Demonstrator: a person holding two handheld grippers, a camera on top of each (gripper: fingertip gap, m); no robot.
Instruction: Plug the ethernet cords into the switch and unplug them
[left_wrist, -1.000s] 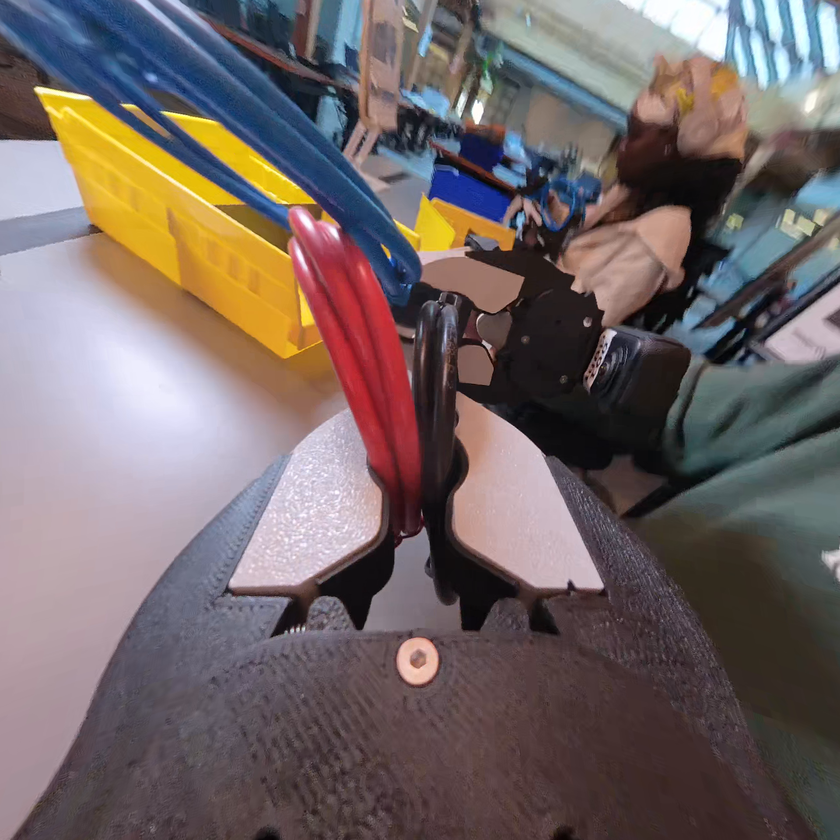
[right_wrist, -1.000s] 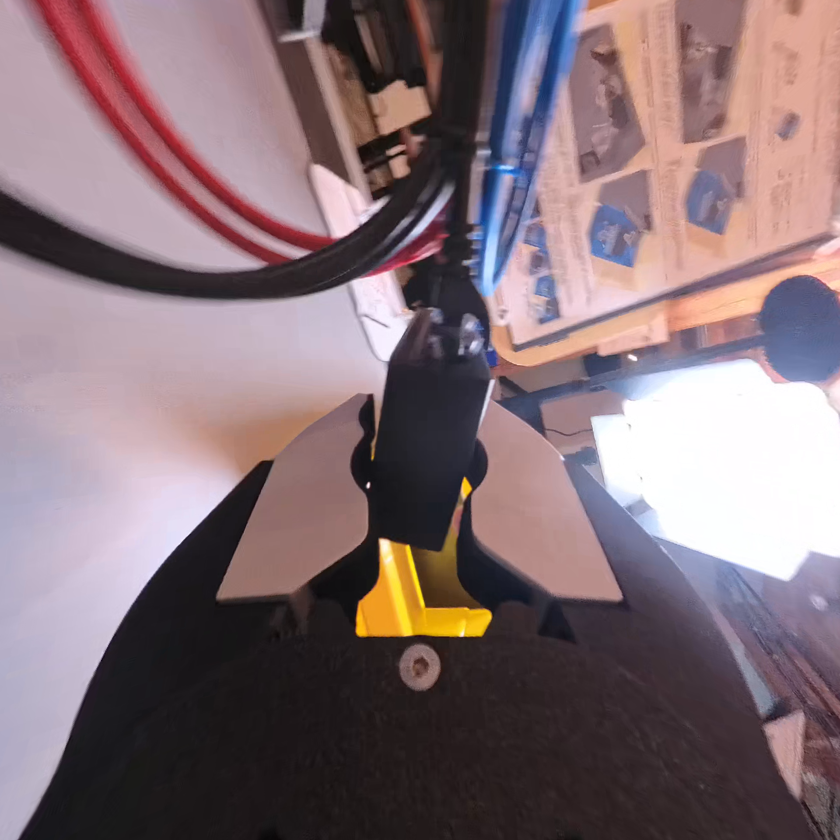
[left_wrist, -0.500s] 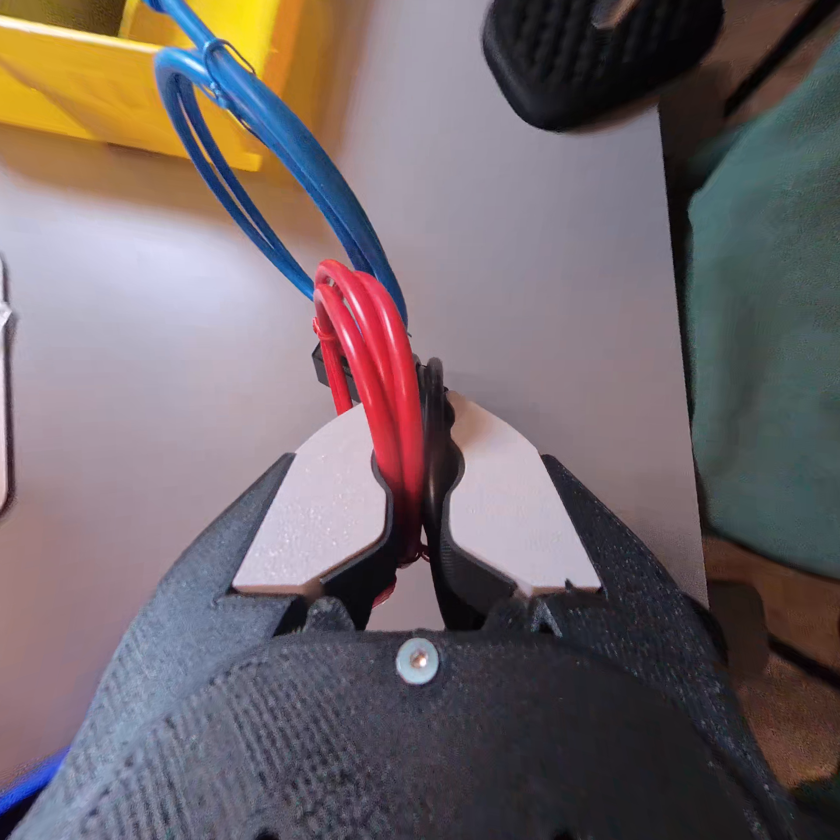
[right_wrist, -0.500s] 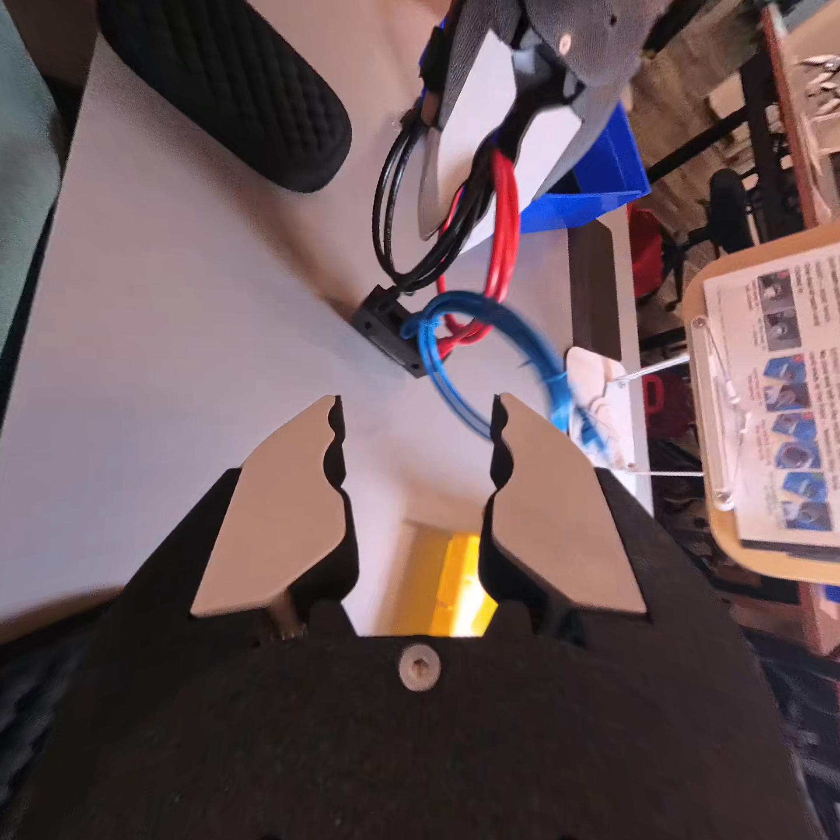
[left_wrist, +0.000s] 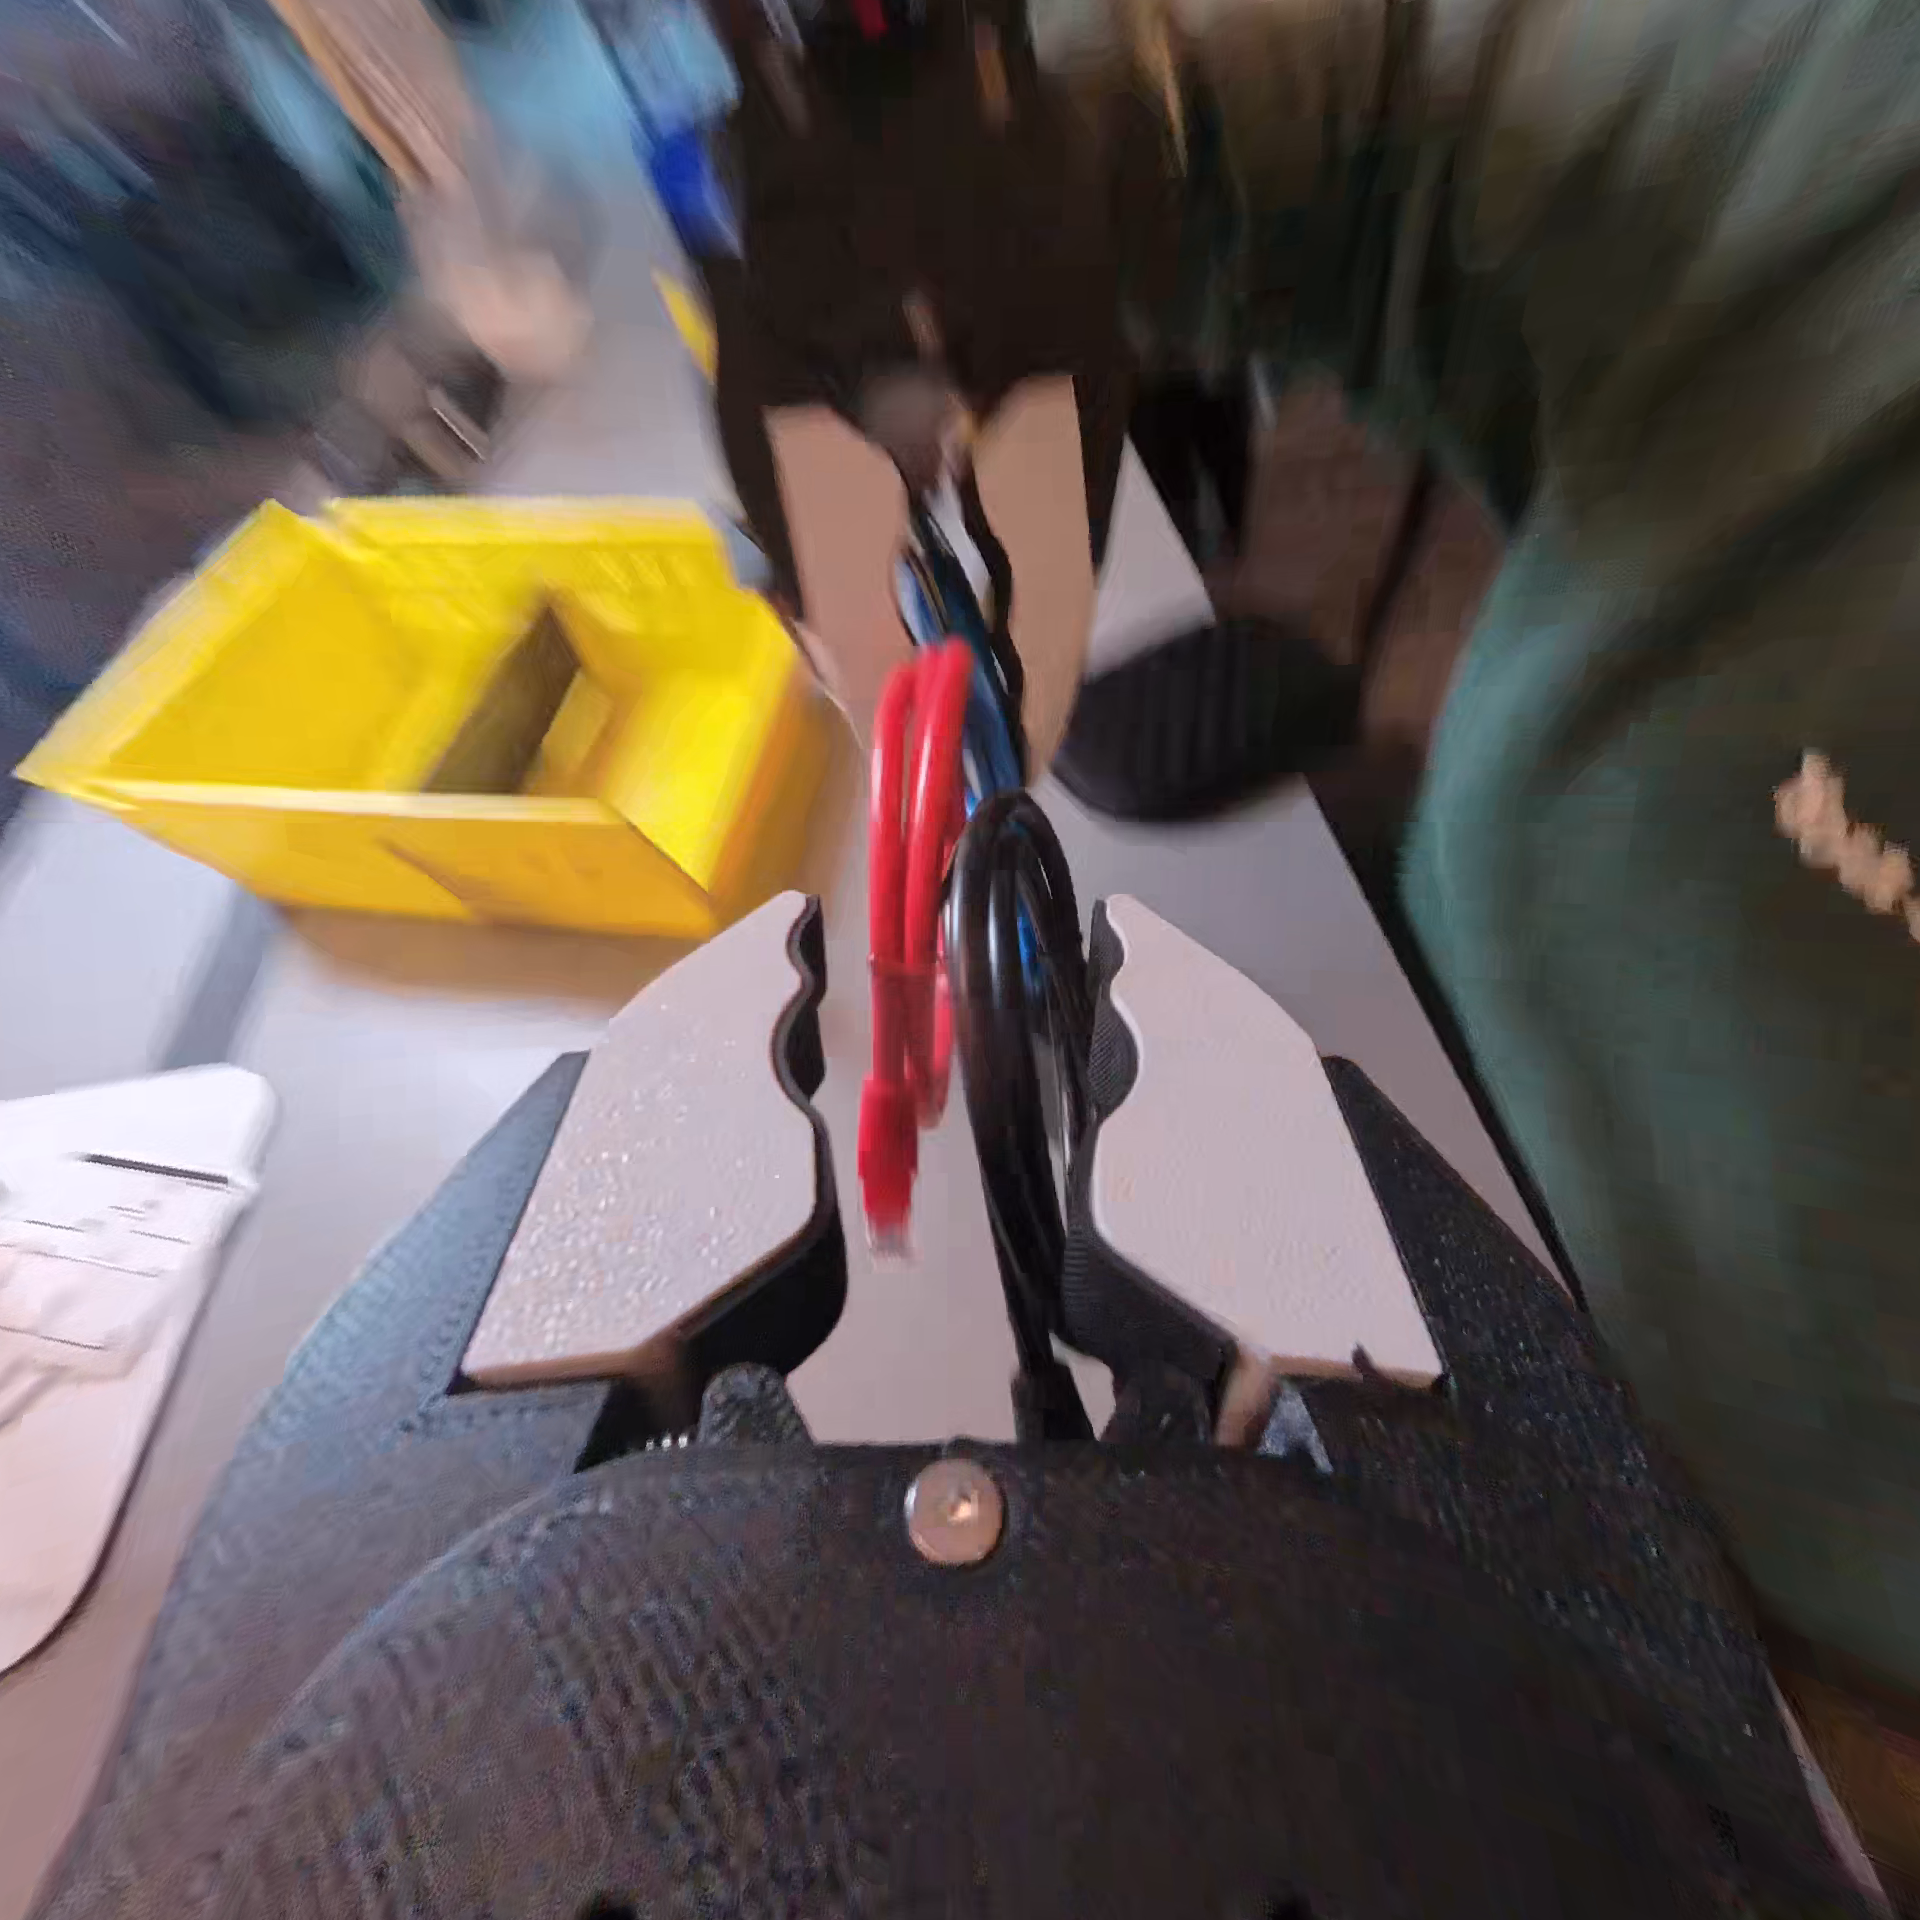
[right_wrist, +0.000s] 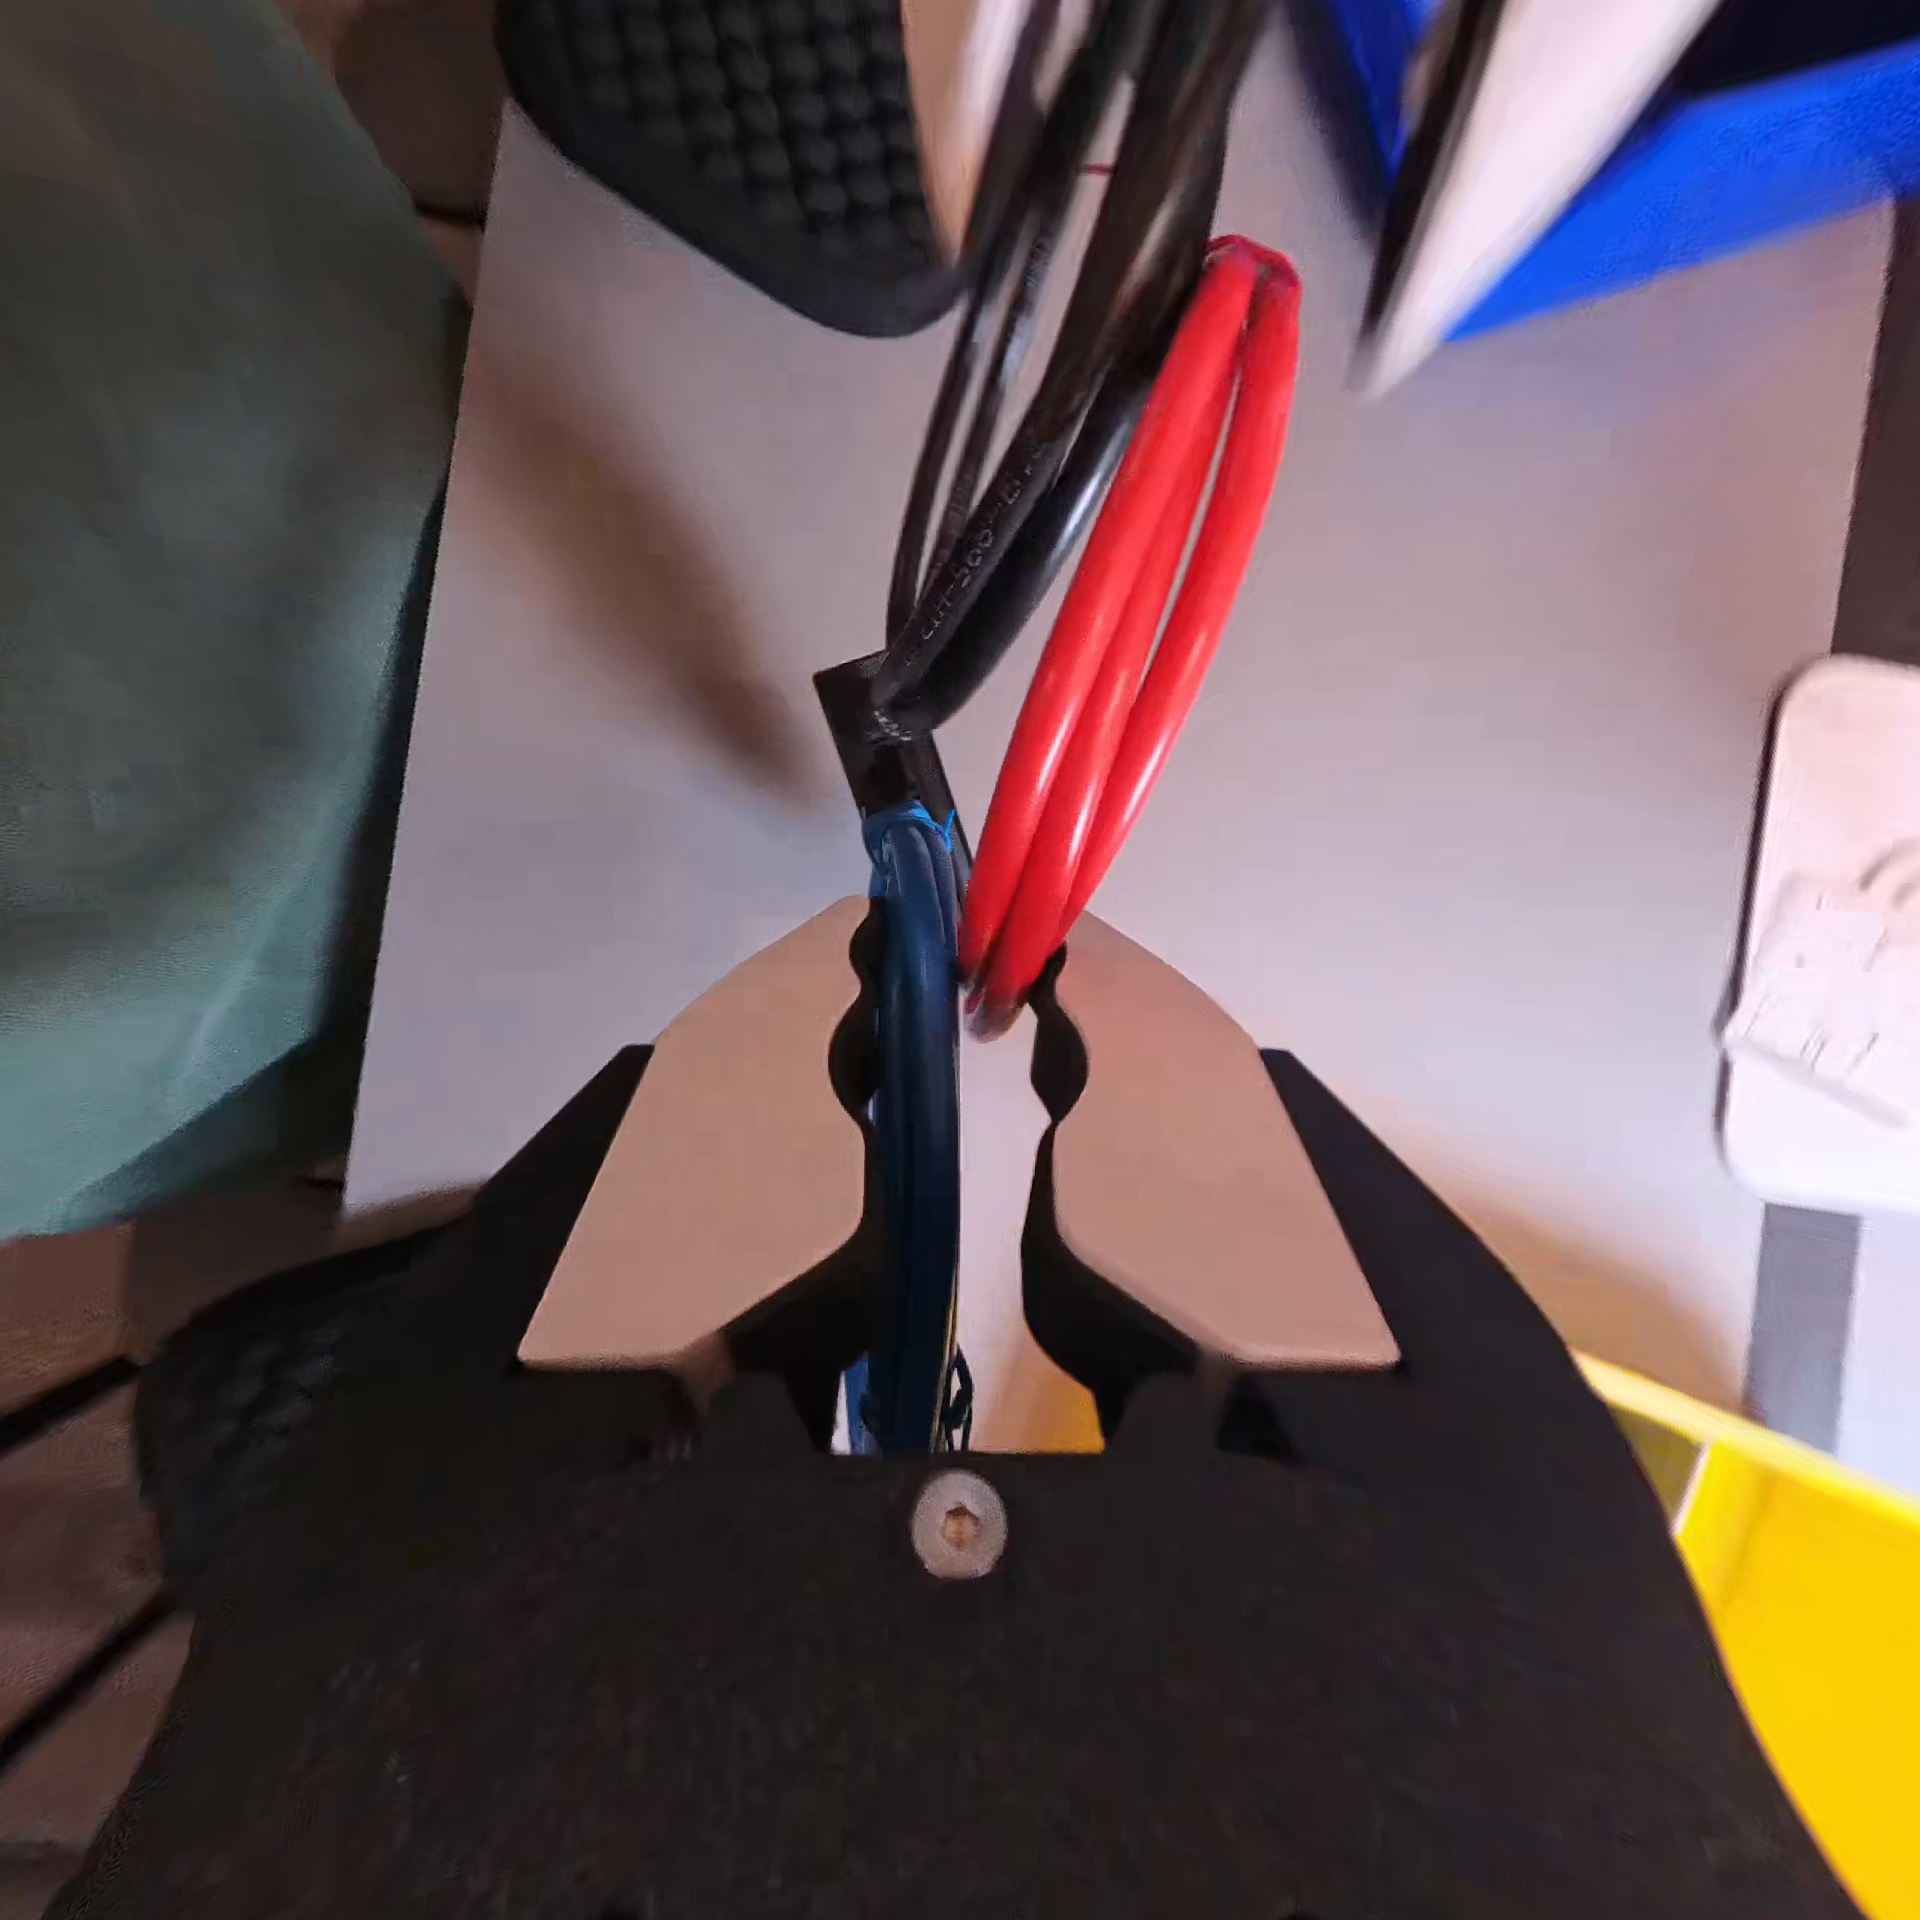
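Blue cord (right_wrist: 920, 1101) and red cord (right_wrist: 1132, 644) pinched in right gripper (right_wrist: 951, 935), left gripper (left_wrist: 956, 935) parted

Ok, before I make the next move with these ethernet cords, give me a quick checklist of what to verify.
1. Left gripper released: ok, its fingers are apart around the red cord and black cord, clamping neither.
2. Right gripper grip: ok, shut on the blue cord, with red loops pinched at its tips too.
3. Red plug free: ok, it dangles unplugged.
4. Switch flat on the table: cannot tell, it looks tilted.
5. Blue and black plugs seated in the switch: cannot tell.
6. Yellow bin out of the way: ok, off to the side.
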